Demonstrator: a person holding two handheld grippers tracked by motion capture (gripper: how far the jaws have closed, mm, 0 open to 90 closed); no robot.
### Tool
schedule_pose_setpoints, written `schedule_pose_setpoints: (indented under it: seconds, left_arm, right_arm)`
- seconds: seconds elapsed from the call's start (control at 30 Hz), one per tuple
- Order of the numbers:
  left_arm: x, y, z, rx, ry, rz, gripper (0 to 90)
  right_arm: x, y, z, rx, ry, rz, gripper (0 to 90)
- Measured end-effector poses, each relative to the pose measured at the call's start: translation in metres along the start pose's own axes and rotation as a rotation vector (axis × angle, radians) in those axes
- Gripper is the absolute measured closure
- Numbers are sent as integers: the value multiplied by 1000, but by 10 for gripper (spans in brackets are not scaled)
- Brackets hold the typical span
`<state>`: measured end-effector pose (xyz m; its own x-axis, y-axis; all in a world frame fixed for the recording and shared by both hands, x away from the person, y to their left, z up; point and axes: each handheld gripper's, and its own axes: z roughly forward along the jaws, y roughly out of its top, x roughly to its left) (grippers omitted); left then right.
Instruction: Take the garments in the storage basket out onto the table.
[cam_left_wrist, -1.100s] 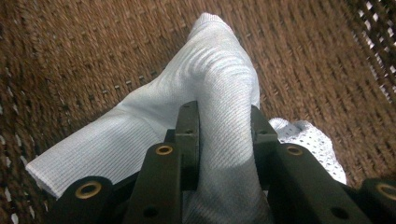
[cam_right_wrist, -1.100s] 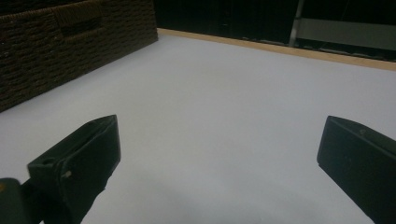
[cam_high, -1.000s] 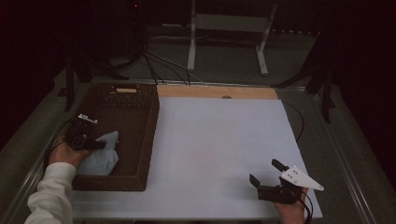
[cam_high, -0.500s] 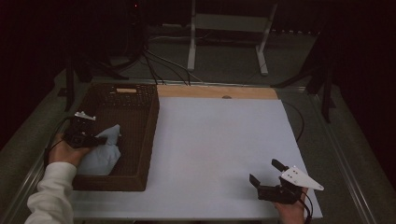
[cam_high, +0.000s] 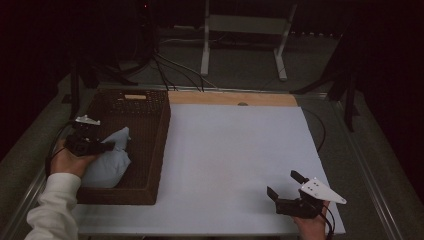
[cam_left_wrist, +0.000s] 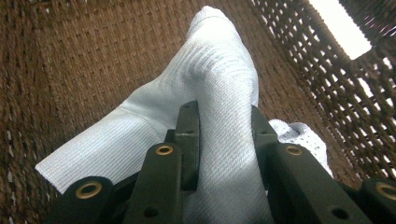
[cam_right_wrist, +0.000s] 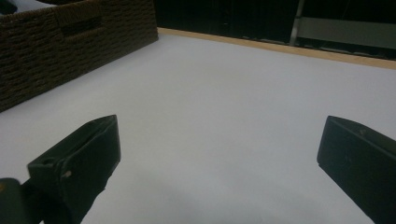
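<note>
We see the left tool (cam_left_wrist: 224, 140) clamped on the white ribbed cotton sock (cam_left_wrist: 210, 88) inside the brown woven wicker basket (cam_high: 150, 145); the sock's long axis runs away from the jaws, toe end farthest. The right tool (cam_right_wrist: 219, 154) stands wide open, holding nothing, over the white surface (cam_high: 240, 150).

1 white sock (cam_left_wrist: 219, 84) (bunched), 1 wicker basket (cam_high: 150, 150), 2 grippers, 1 table (cam_high: 235, 150).

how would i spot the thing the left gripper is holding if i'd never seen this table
Find the dark brown wicker basket at the table's left edge. Inside it, pinched by the left gripper, is a white ribbed sock, the one pale, soft thing against the dark weave.
</note>
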<state>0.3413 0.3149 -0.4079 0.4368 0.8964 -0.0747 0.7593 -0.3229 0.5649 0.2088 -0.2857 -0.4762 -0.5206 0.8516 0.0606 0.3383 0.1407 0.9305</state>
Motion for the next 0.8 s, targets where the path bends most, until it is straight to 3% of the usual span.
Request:
schedule_pose_setpoints:
  seconds: [0.8]
  left_arm:
    - [-13, 9, -29, -98, -10, 35, 738]
  right_arm:
    - [0, 0, -1, -6, -1, 1, 0]
